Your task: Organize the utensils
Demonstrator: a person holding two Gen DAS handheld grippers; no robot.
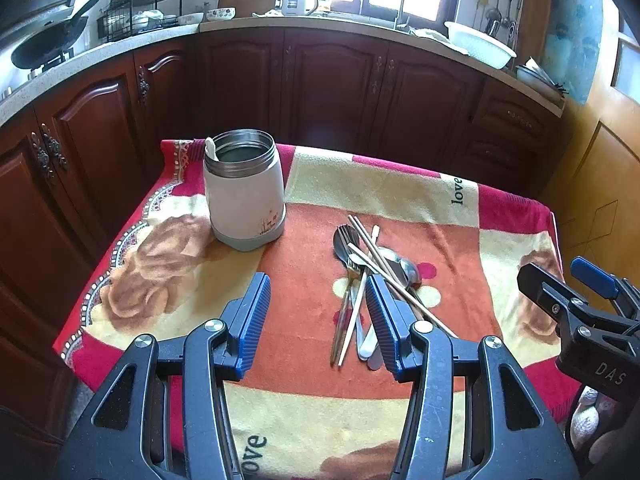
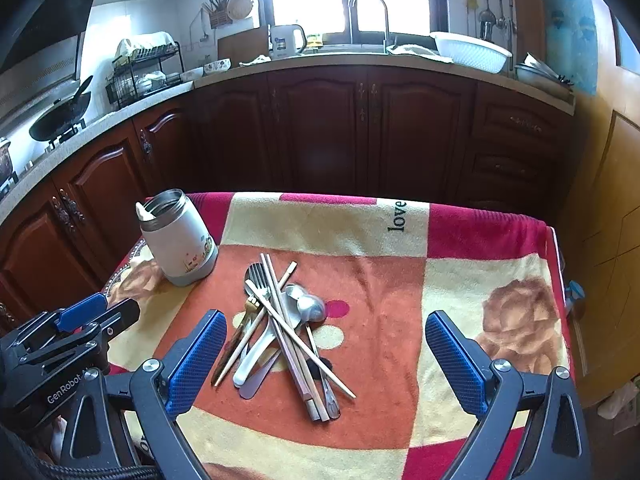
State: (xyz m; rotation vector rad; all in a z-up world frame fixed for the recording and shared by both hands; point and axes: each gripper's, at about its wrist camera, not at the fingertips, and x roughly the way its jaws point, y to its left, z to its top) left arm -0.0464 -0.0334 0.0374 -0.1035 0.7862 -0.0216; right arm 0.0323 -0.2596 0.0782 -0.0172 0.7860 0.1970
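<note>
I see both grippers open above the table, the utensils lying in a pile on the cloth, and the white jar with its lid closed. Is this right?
Not quite: the white jar has no lid on; the left wrist view looks into its open steel mouth. The rest holds: both the left gripper and the right gripper are open, and the utensils lie piled on the cloth.

Jar (image 1: pixel 244 192) left of utensil pile (image 1: pixel 368 280)

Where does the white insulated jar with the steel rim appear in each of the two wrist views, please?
Left wrist view: the insulated jar stands upper left of centre, beyond the open left gripper.
Right wrist view: the jar stands at mid-left, far corner of the table.
Shared landmark: the utensil pile lies to its right in both.
</note>
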